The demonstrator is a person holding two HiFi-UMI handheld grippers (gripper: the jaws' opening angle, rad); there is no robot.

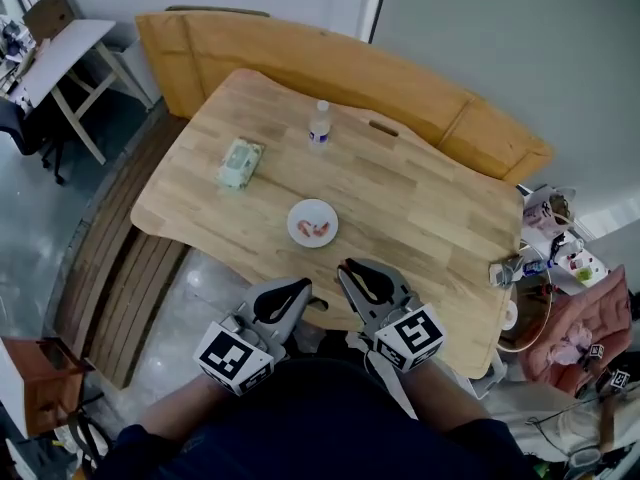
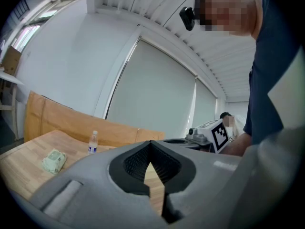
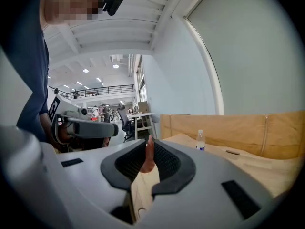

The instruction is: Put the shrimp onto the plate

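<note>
Now shrimp [image 1: 316, 230] on one plate [image 1: 298, 214]; left tool [image 1: 306, 286], right tool [image 1: 346, 266] closed.

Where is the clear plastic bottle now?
In the head view, the clear plastic bottle stands upright near the wooden table's far edge, beyond the white plate.

The person wears a dark navy short-sleeved top [image 1: 320, 418], and a small black camera [image 2: 188, 17] sits at the head. The left gripper [image 1: 303, 290] and right gripper [image 1: 347, 268] are matte grey moulded shells. Black ribbed pads [image 2: 135, 163] line the jaws, and each gripper carries a white cube [image 1: 235, 358] printed with black square markers.
</note>
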